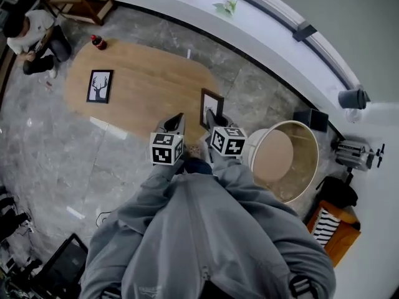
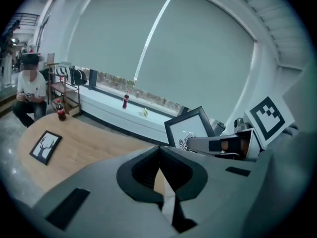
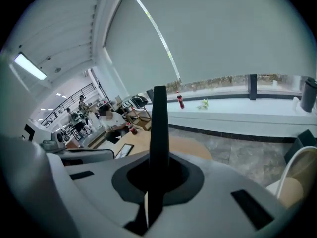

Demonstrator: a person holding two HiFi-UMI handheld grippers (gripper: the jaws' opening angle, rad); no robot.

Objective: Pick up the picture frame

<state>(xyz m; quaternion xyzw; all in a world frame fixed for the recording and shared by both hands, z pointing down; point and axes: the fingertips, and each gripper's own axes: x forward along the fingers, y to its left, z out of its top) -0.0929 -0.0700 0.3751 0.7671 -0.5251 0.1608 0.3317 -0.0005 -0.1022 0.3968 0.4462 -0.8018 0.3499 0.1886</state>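
Over table [image 1: 149, 73] near edge: my right gripper [image 1: 211, 114] clamped on rim of picture frame [image 1: 211, 102], upright, held up off wood. Left gripper [image 1: 177, 121] shut, empty, just beside. Second frame [image 1: 100, 86] flat toward left end.

No readable text, labels or numbers anywhere.
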